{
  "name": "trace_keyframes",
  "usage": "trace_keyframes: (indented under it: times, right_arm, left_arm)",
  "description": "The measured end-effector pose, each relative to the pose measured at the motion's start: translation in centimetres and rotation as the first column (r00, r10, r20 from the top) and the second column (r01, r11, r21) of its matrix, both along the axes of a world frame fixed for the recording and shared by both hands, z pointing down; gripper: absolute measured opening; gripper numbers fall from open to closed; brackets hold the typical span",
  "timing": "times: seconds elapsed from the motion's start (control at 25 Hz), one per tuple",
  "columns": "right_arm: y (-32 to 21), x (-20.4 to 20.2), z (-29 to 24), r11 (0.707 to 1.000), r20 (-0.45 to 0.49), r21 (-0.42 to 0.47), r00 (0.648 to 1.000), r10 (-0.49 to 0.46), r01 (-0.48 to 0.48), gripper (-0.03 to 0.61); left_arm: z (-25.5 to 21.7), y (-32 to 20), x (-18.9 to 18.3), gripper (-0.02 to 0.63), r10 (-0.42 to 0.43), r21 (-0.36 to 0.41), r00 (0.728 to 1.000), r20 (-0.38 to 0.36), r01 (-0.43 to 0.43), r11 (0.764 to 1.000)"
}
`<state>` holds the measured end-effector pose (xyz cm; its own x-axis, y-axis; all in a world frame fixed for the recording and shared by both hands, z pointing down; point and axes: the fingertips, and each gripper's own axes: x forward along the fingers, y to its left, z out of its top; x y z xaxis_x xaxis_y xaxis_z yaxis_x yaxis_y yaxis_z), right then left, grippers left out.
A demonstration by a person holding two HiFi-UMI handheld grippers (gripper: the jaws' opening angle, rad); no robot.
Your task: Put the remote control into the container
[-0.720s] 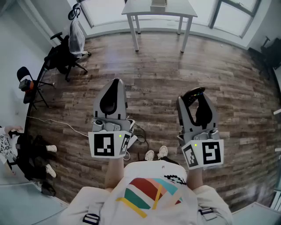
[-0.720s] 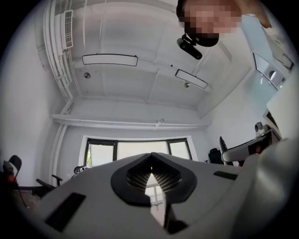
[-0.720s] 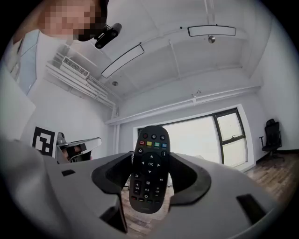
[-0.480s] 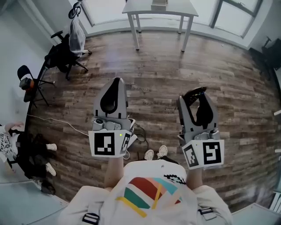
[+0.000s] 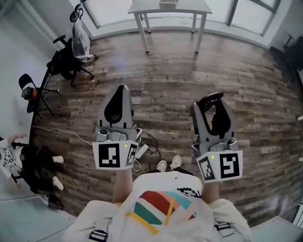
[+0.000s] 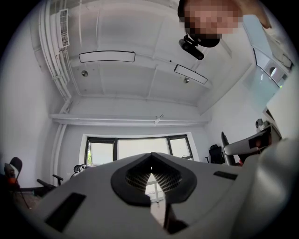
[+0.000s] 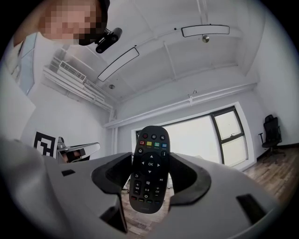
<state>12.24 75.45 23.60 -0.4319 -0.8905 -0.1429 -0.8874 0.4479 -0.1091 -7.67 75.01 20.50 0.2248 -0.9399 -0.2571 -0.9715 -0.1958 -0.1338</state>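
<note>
Head view: the left tool [image 5: 121,90] and the right tool [image 5: 212,106] are both held above a wooden floor [image 5: 170,71], well apart from each other. A black remote control [image 5: 209,99] sits at the right tool's tips. A white table [image 5: 169,6] stands by the far window.

Left gripper view: the left tool [image 6: 150,172] has its jaws brought together, with nothing between them.

Right gripper view: the right tool [image 7: 150,173] has its jaws spread wide and clamped on both sides of the remote control [image 7: 150,161]. It stands upright with its buttons facing the camera.
</note>
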Motion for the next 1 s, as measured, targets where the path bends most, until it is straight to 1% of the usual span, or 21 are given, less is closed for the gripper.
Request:
trace_keyframes:
  times: [0.16, 0.32, 0.48, 0.6, 0.72, 0.84, 1.0]
  right_arm:
    - [-1.0, 2.1, 0.5, 1.000, -0.011, 0.001, 1.000, 0.023, -0.023, 0.250]
    - [-1.6, 4.5, 1.0, 1.000, 0.004, -0.015, 1.000, 0.025, -0.025, 0.250]
    - [-2.7, 6.5, 1.6, 0.999, 0.002, -0.028, 1.000, 0.028, -0.028, 0.250]
    - [-3.6, 6.9, 2.2, 0.999, -0.036, -0.029, 0.999, 0.016, -0.017, 0.250]
    - [-5.9, 7.2, 2.8, 0.999, -0.069, -0.030, 0.997, 0.032, -0.034, 0.250]
    - [-8.4, 7.0, 3.9, 0.998, -0.065, -0.059, 0.998, 0.021, -0.025, 0.250]
    - [-12.4, 6.9, 4.4, 0.998, -0.100, -0.066, 0.995, 0.013, -0.020, 0.250]
  left_arm:
    - [0.4, -1.3, 1.0, 0.006, 0.004, 0.011, 1.000, 0.000, -0.004, 1.000]
    - [0.1, -2.1, 2.0, 0.006, -0.010, 0.027, 1.000, -0.030, 0.011, 1.000]
    - [0.4, -3.5, 3.9, 0.006, -0.001, 0.027, 1.000, -0.029, 0.001, 1.000]
    - [1.0, -4.9, 4.9, 0.006, 0.010, 0.010, 0.999, -0.034, -0.009, 1.000]
    - [1.2, -7.3, 5.6, 0.006, 0.029, 0.018, 0.999, -0.034, -0.028, 0.999]
    - [1.9, -9.8, 5.5, 0.006, 0.026, 0.021, 0.998, -0.050, -0.025, 0.999]
    - [2.3, -14.6, 4.8, 0.006, 0.012, 0.022, 0.997, -0.074, -0.011, 1.000]
